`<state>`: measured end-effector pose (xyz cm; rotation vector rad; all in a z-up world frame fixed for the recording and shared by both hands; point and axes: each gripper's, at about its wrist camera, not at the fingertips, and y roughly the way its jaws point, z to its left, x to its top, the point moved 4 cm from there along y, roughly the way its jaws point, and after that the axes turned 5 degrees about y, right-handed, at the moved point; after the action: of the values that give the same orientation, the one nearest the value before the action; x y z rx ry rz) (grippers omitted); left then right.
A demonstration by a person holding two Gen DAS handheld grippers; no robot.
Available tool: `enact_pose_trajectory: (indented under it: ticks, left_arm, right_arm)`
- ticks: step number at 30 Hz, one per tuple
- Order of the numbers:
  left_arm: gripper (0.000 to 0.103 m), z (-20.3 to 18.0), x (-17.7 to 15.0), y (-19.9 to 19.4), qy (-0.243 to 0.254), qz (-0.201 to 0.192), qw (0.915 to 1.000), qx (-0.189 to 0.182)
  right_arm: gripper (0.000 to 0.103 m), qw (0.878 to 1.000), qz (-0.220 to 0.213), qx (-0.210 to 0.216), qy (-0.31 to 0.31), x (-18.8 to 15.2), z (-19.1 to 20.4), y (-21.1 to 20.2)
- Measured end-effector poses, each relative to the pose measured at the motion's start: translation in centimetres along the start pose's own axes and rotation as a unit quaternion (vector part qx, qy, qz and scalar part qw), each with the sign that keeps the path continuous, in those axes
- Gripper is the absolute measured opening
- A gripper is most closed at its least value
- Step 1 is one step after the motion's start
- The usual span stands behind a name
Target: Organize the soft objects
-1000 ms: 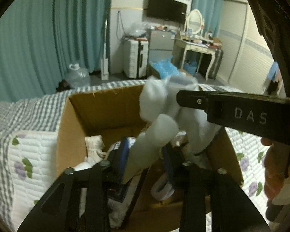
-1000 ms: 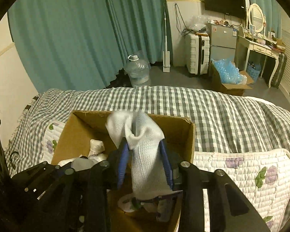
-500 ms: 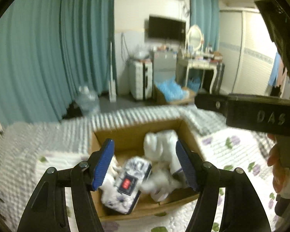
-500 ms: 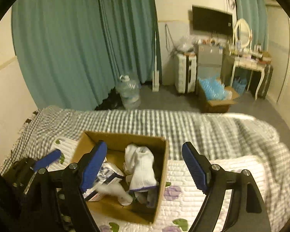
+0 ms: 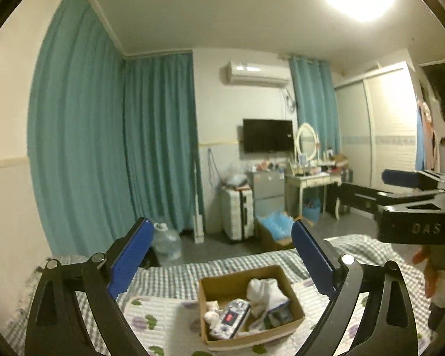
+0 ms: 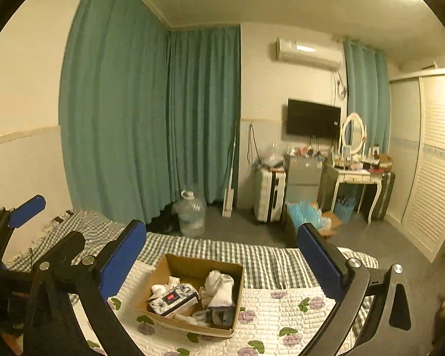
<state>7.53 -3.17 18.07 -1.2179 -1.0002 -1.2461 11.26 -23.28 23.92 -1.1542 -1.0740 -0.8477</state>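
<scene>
An open cardboard box (image 5: 219, 286) (image 6: 238, 290) sits on the bed's flowered quilt. Inside lie white socks (image 5: 265, 292) (image 6: 221, 287), a patterned tissue pack (image 5: 230, 319) (image 6: 175, 298) and other small soft items. My left gripper (image 5: 221, 255) is open and empty, held high above and behind the box. My right gripper (image 6: 222, 255) is open and empty, also well above the box. The right gripper shows at the right edge of the left wrist view (image 5: 412, 195); the left gripper shows at the left edge of the right wrist view (image 6: 29, 237).
The bed has a checked blanket (image 6: 252, 255) beyond the quilt (image 6: 281, 302). Past the bed stand teal curtains (image 6: 151, 124), a water jug (image 6: 191, 215), a white suitcase (image 6: 268, 194), a dressing table (image 6: 356, 178) and a floor box of blue items (image 6: 307, 215).
Both grippers opened and let the white socks drop into the box, then pulled up and back, so the box now looks small and far below.
</scene>
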Motion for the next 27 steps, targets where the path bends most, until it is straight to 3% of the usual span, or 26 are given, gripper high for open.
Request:
enact_pose_trajectory:
  ticks: [7,18,22,27]
  left_arm:
    - [0.096,1.3,-4.1,-0.1,-0.015,0.003,0.9996,0.022]
    - [0.096,0.0,-17.3,5.9,0.002,0.108,0.9933,0.041]
    - [0.096,-0.5,-19.9,6.0,0.002,0.129,0.9908,0.041]
    - [0.096,-0.4,-20.2,5.8,-0.022,0.137,0.9898,0.032]
  right_arm:
    - [0.103,1.000,-0.010,0.019,0.016,-4.3,0.8,-2.2]
    - [0.103,0.998,0.045,0.003,0.041,-17.4,-0.9,6.0]
    - [0.103,0.996,0.075,-0.006,0.056,-21.0,-2.4,7.7]
    - [0.103,0.996,0.076,-0.010,0.046,-21.2,-2.4,7.9]
